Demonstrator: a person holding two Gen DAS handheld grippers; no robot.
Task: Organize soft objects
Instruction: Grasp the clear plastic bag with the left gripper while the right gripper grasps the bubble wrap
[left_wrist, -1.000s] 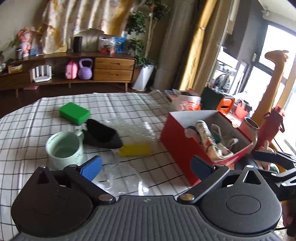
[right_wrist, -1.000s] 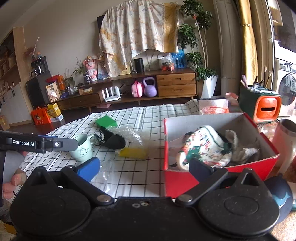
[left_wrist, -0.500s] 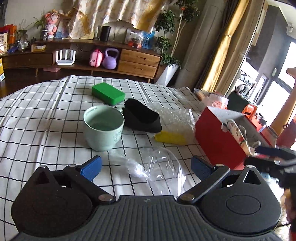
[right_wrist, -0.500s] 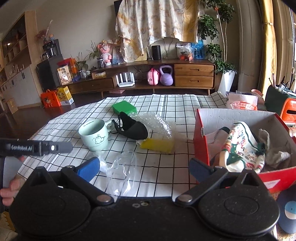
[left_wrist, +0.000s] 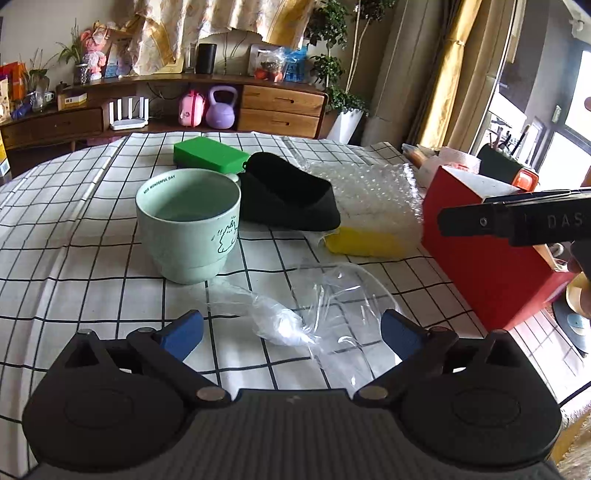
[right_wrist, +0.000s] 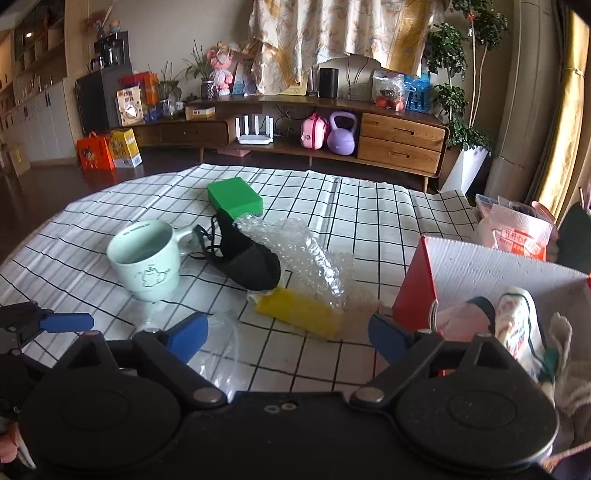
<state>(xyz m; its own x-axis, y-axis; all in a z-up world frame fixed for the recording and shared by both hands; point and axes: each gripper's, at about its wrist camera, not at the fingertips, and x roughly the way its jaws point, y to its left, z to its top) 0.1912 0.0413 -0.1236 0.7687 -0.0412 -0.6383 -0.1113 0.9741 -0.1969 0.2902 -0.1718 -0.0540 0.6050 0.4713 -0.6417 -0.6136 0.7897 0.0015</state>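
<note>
Left-wrist view is showing a table (left_wrist: 55, 236) under a white cloth gridded with black lines, standing in a living room with a long wooden sideboard (left_wrist: 280, 107), a draped patterned cloth and potted plants behind. On the cloth, a pale green mug (left_wrist: 188, 225) is sitting beside a black fabric mask (left_wrist: 288, 199), with a green sponge block (left_wrist: 208, 153) behind them. A yellow sponge (left_wrist: 364, 242) is lying half under crinkled bubble wrap (left_wrist: 365, 188), just beside the red cardboard box (left_wrist: 487, 266).

The left gripper (left_wrist: 291, 328) is hanging wide open low over a crumpled clear plastic bag (left_wrist: 314, 314), which is lying between the blue pads (left_wrist: 183, 332); whether they are touching it I cannot tell.

Right-wrist view is looking into the box (right_wrist: 417, 284), showing its white corrugated lining and a printed cloth bundle (right_wrist: 517, 325) inside, hidden from the other camera. It is also catching the mask's ear loops, a pink snack bag (right_wrist: 517, 232) behind the box, and a dark cabinet at far left. The right gripper (right_wrist: 288, 332) has just been closing a little, though its jaws are standing wide with nothing held, the yellow sponge (right_wrist: 299, 310) lying just ahead of them.
</note>
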